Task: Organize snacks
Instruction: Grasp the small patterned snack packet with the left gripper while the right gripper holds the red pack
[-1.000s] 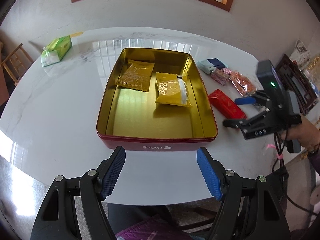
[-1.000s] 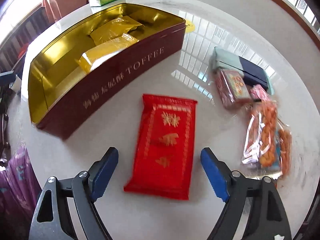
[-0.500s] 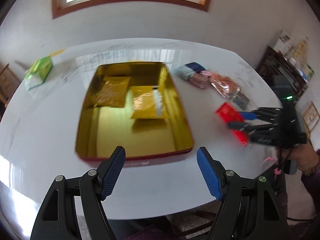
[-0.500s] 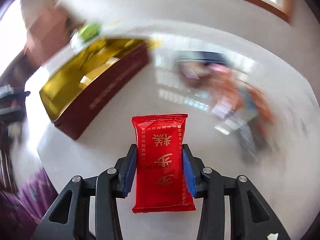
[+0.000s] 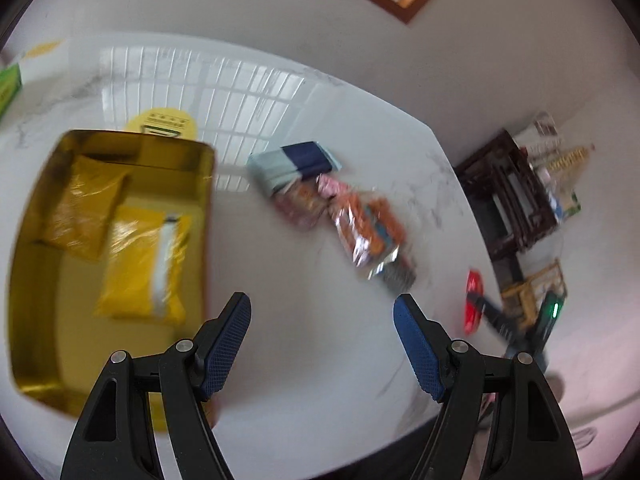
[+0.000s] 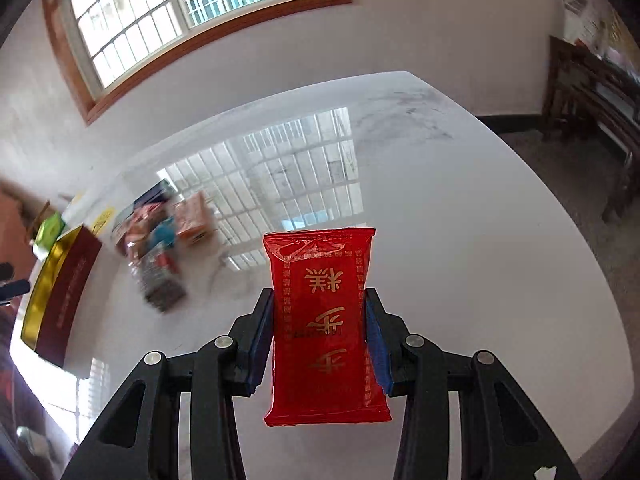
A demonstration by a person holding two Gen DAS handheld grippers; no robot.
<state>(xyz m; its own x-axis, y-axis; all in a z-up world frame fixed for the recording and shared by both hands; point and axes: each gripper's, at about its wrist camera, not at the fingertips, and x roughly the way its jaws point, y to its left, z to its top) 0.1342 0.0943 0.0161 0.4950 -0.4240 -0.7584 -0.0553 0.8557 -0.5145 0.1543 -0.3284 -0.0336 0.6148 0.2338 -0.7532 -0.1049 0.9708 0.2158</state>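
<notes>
My right gripper [image 6: 320, 312] is shut on a red snack packet [image 6: 324, 320] with gold characters and holds it up above the white table [image 6: 460, 220]. The packet also shows in the left wrist view [image 5: 474, 300], far right. My left gripper [image 5: 322, 320] is open and empty, above the table just right of the gold-lined tin [image 5: 36, 280]. The tin holds two yellow packets [image 5: 144, 264]. A pile of loose snacks [image 5: 360, 220] lies beyond the left gripper, with a blue-and-grey pack [image 5: 292, 164] at its back.
A green tissue box [image 5: 8, 84] sits at the table's far left. A yellow sticker [image 5: 164, 128] lies behind the tin. Dark wooden furniture [image 5: 512, 196] stands right of the table. The tin's red side [image 6: 68, 280] and the snack pile [image 6: 164, 248] show left in the right wrist view.
My right gripper has lifted the red packet off the table and swung away from the tin. My left gripper has moved right, from in front of the tin toward the snack pile.
</notes>
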